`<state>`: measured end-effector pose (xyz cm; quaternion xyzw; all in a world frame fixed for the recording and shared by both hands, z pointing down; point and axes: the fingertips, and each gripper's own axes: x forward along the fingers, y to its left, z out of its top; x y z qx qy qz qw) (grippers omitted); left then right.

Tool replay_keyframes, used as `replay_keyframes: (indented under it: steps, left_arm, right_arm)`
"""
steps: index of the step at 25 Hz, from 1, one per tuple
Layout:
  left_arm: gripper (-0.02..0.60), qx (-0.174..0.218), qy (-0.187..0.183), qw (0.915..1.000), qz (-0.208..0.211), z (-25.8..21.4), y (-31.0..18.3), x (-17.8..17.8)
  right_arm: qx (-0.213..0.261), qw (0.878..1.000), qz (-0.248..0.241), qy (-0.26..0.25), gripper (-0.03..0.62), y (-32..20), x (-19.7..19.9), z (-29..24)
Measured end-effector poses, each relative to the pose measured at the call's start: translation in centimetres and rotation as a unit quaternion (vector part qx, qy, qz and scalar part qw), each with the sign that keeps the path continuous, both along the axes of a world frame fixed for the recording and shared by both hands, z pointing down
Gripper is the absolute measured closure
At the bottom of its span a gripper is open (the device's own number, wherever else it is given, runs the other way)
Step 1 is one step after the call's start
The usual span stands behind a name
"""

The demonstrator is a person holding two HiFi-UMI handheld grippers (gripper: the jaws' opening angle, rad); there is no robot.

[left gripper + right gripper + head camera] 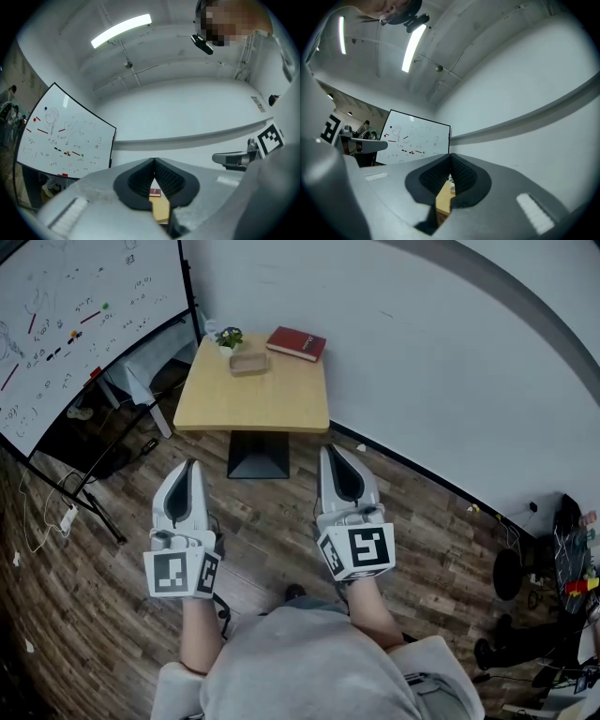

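Fingers point(138, 180) of left gripper point(153, 161) shut tip against tip, black ribbed pads meeting in a point, nothing clamped between. Same on right gripper point(450, 157): pads joined at the tips, nothing held.

From the head view, left gripper point(192, 465) and right gripper point(330, 452) held side by side in the air above wooden floor point(112, 615), apart from each other. Both pointing toward small wooden table point(253, 399), neither touching it. Right gripper tip near the table's front edge, close to its black base point(258, 456) in the picture. Left gripper tip a little further back and to the left.

On the table's far side, next to white wall point(422, 352): red book point(296, 343) lying flat at the far right corner, small potted plant point(228, 337) at the far edge, flat brown box point(248, 363) just in front of the plant. At the left of the table, whiteboard point(66, 324) on a stand.

In the left gripper view, red book point(155, 192) and a strip of table point(161, 210) visible through the opening below the closed tips, far off, not between the pads. In the right gripper view, only an edge of table point(443, 199) visible in that opening.
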<state>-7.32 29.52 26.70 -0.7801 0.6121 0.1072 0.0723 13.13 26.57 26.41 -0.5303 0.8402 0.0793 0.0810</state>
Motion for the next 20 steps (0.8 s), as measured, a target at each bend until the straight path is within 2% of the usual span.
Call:
replay_keyframes:
  steps: [11,20]
  left_arm:
    - [0.577,-0.003,0.005,1.0000,-0.006,0.1,-3.7,2.2]
    - [0.577,-0.004,0.013,0.9998,-0.018,0.7,-4.8,4.3]
  right_arm:
    - [0.005,1.000,-0.013,0.003,0.592,-3.8,1.9,-0.3]
    - [0.000,1.000,-0.028,0.002,0.594,-5.5,3.4,0.4]
